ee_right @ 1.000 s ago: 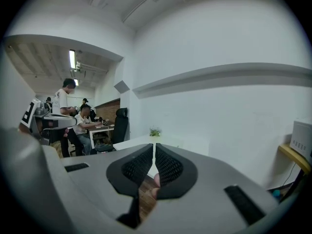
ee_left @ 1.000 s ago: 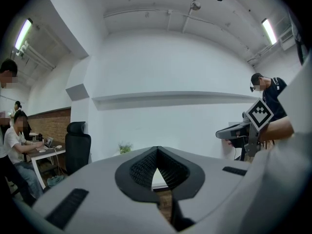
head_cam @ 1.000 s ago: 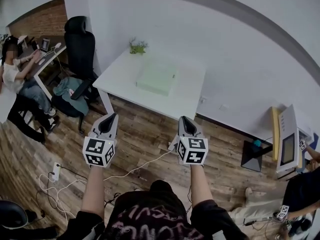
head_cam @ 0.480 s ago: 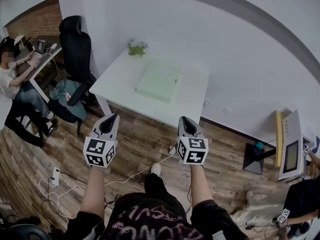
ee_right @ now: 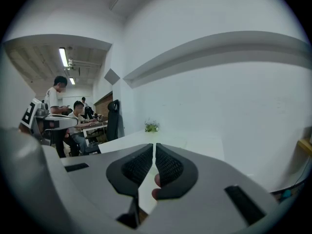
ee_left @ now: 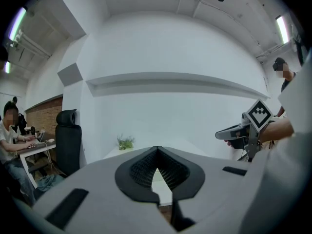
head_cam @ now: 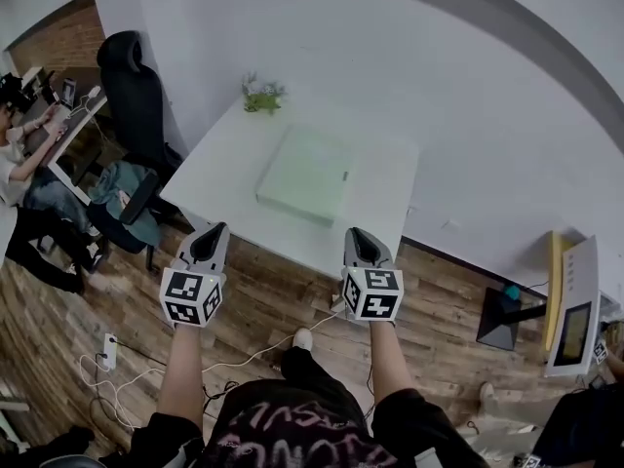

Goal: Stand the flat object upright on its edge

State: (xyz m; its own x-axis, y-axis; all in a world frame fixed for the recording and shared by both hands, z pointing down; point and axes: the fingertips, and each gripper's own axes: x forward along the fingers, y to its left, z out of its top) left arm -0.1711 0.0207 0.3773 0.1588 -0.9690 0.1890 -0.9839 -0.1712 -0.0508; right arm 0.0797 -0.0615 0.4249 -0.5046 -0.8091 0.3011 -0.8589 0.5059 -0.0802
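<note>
Both grippers and the wearer have advanced toward the white table (head_cam: 226, 159) since the earlier frames; its near edge now sits just beyond the jaw tips in the head view, where before a wide strip of wooden floor (head_cam: 283, 295) lay between. Left gripper (head_cam: 212, 232): jaws pressed together, nothing between them, confirmed in the left gripper view (ee_left: 157, 152). Right gripper (head_cam: 360, 234), at 3 o'clock of the left one and well apart from it: jaws drawn in to a hairline slit, nothing held, confirmed in the right gripper view (ee_right: 154, 149). Neither gripper touches the table or anything on it. Flat object (head_cam: 304, 174): a pale green square slab, lying flat near the middle of the tabletop, at 12 o'clock from the gap between the two grippers, not yet stood on edge. Small potted plant (head_cam: 261, 96) stands at 11 o'clock of the slab, near the far edge against the white wall. Black office chair (head_cam: 132, 81) is at 9 o'clock of the table. Seated person (head_cam: 19, 159) at a desk lies further out at 9 o'clock. White cable (head_cam: 244, 341) trails over the floor at 6 o'clock of the grippers, near the wearer's feet.
</note>
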